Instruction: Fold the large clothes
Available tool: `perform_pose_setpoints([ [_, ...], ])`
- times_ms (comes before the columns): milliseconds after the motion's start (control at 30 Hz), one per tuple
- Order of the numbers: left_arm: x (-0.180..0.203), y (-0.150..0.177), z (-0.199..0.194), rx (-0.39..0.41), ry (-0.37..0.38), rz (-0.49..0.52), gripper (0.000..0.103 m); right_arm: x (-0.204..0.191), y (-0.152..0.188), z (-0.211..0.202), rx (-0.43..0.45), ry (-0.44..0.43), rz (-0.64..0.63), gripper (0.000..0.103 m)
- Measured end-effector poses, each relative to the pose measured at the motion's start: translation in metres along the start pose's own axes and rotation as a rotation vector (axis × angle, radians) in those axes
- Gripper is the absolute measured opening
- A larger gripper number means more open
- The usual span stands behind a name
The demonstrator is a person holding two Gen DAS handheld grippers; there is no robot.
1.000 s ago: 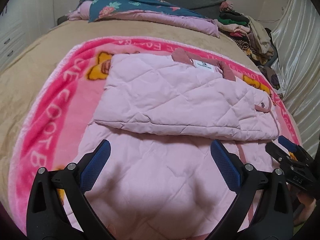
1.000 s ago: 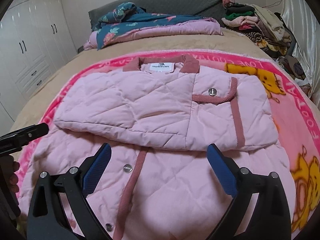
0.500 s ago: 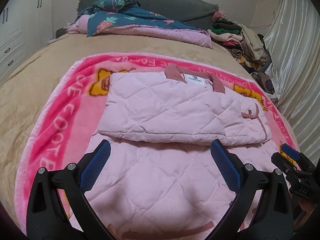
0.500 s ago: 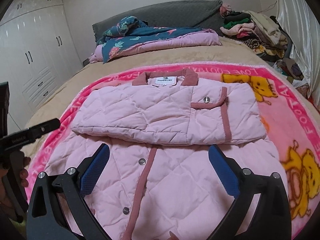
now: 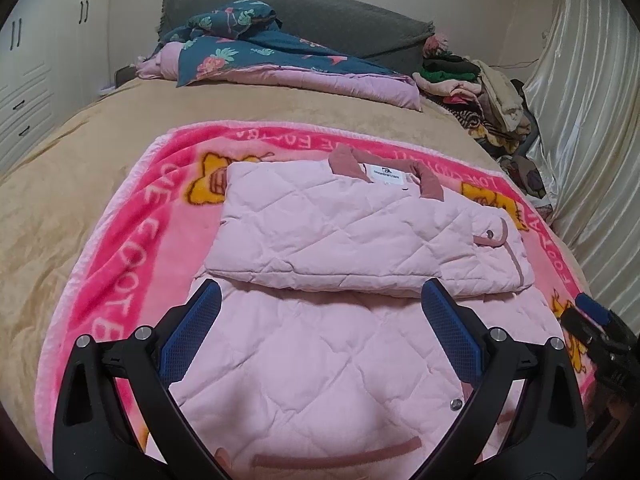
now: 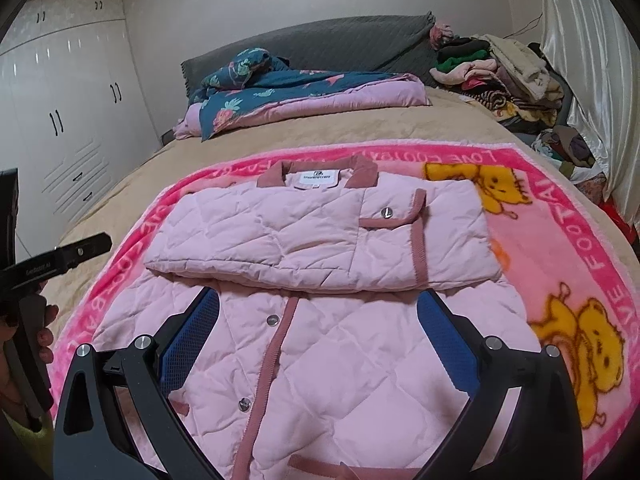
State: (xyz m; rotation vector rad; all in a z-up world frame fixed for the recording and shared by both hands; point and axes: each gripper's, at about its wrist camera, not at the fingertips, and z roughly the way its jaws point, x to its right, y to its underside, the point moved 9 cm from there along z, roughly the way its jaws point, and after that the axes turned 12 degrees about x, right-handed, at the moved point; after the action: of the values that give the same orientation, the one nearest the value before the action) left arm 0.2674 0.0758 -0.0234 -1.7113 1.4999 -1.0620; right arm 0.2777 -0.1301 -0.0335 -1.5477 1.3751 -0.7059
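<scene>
A pink quilted jacket [image 5: 320, 352] lies flat on a bright pink blanket [image 5: 132, 240] on the bed, collar at the far end. Its sleeves are folded across the chest in a thick band [image 5: 360, 240]. It shows in the right wrist view [image 6: 340, 360] too, with the button placket running down the middle. My left gripper [image 5: 320, 336] is open and empty above the jacket's lower left part. My right gripper [image 6: 316, 336] is open and empty above the lower middle. The right gripper shows at the left view's right edge [image 5: 600, 340]; the left gripper shows at the right view's left edge [image 6: 60, 260].
A folded floral quilt [image 6: 288, 92] lies at the head of the bed by a grey headboard [image 6: 320, 44]. A pile of clothes [image 6: 500, 72] sits at the far right corner, next to a shiny curtain [image 6: 592, 60]. White wardrobes [image 6: 60, 100] stand at the left.
Both grippers have pulled back and risen from the jacket, so more of the bed and the jacket's lower hem shows. Both stay open.
</scene>
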Motion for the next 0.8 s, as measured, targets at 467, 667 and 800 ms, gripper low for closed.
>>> perform_pose_setpoints([
  [467,0.000,0.014,-0.031,0.039,-0.029,0.043,0.093,0.017,0.005,-0.030,0.014,0.032,-0.029,0.099],
  [667,-0.002,0.021,-0.046,0.060,-0.035,0.040,0.094,0.031,0.013,-0.041,0.007,0.052,-0.015,0.099],
  [800,-0.006,0.030,-0.051,0.050,-0.042,0.025,0.094,0.033,0.017,-0.047,0.004,0.047,-0.003,0.099],
])
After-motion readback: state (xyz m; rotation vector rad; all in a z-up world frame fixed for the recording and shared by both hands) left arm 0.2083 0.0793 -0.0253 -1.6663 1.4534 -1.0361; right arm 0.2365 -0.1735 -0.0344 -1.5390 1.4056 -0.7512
